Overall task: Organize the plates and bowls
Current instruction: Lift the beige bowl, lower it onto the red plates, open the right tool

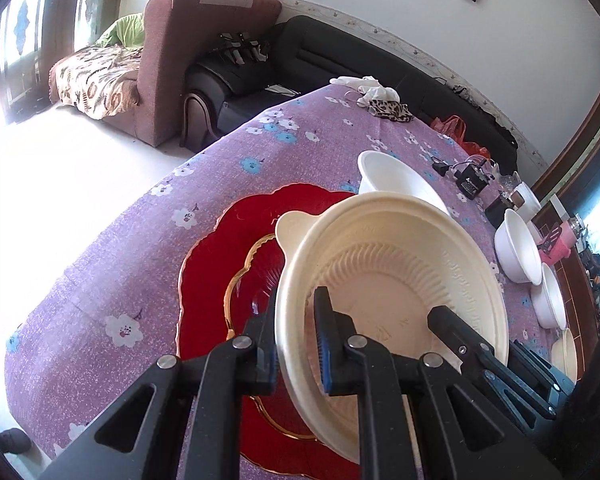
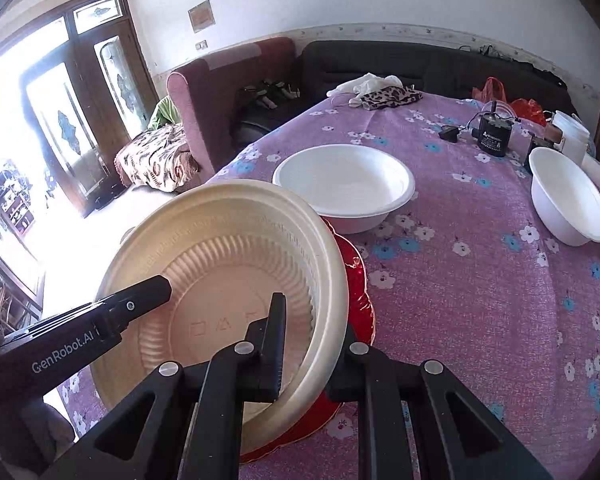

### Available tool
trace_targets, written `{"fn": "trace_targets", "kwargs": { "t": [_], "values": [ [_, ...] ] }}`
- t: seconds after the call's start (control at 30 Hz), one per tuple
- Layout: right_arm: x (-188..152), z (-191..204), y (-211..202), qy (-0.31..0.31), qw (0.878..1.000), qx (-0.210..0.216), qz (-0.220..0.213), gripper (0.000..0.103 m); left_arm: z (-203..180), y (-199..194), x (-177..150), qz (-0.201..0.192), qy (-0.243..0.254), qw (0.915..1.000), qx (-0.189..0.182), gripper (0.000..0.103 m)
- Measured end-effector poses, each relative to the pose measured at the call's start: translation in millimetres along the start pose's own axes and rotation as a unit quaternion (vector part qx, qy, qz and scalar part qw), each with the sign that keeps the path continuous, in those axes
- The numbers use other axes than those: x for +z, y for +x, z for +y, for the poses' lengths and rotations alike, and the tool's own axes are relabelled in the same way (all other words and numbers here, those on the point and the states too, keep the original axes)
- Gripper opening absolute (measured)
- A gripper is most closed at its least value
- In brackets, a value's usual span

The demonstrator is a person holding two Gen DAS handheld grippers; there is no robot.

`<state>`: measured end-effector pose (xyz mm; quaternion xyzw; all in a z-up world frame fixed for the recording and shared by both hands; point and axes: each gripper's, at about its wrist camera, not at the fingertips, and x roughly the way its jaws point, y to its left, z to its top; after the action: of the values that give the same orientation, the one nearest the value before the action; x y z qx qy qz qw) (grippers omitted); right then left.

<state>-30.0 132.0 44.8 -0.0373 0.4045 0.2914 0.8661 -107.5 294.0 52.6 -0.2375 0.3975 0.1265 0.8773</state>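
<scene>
A cream ribbed plastic bowl point(image 1: 388, 268) point(image 2: 228, 264) is held tilted just above a red scalloped plate point(image 1: 216, 264) point(image 2: 358, 280) on the purple floral tablecloth. My left gripper point(image 1: 300, 344) is shut on the bowl's near-left rim, one finger inside and one outside. My right gripper point(image 2: 312, 344) is shut on the bowl's right rim; it shows in the left wrist view point(image 1: 480, 344). The left gripper's finger shows in the right wrist view point(image 2: 140, 296). A white bowl point(image 1: 396, 180) point(image 2: 344, 184) stands just behind the plate.
More white bowls point(image 1: 518, 248) point(image 2: 568, 200) stand along the table's right side. A black adapter with cable point(image 1: 472, 184) point(image 2: 494, 134), cloths point(image 2: 380, 92) and red bags point(image 2: 512, 100) lie at the far end. Sofas stand beyond the table's left edge point(image 1: 112, 224).
</scene>
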Motion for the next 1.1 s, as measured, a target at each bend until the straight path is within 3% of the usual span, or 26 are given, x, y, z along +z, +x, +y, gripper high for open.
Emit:
{"fn": "trace_targets", "kwargs": {
  "t": [0.43,0.5,0.57,0.63,0.73,0.87,1.1],
  "values": [
    [0.8,0.4,26.2,-0.006,1.000,-0.012,0.021,0.017,4.6,15.1,5.3,0.007,0.002,0.9999,0.013,0.014],
    [2.1,2.5,24.6,-0.006,1.000,-0.013,0.015,0.017,5.7,12.5,5.8,0.004,0.002,0.9999,0.010,0.020],
    [3.3,3.9,22.9,-0.009,1.000,-0.016,0.011,0.018,5.2,8.6,6.4,-0.003,0.004,0.9999,0.011,0.037],
    [3.7,5.7,21.2,-0.011,1.000,-0.019,0.006,0.026,3.6,3.2,6.6,-0.012,0.008,0.9998,0.013,0.046],
    [3.9,7.4,17.1,-0.014,1.000,-0.018,0.000,0.043,1.2,-5.9,6.7,-0.027,0.013,0.9994,0.016,0.049],
    [4.2,9.0,10.6,-0.018,0.999,-0.022,-0.014,0.055,-0.2,-20.3,6.9,-0.049,0.015,0.9984,0.023,0.058],
    [2.8,1.9,-4.1,-0.007,0.999,-0.030,-0.031,0.057,-8.6,-43.9,5.6,-0.078,0.025,0.9963,0.024,0.067]
  ]
}}
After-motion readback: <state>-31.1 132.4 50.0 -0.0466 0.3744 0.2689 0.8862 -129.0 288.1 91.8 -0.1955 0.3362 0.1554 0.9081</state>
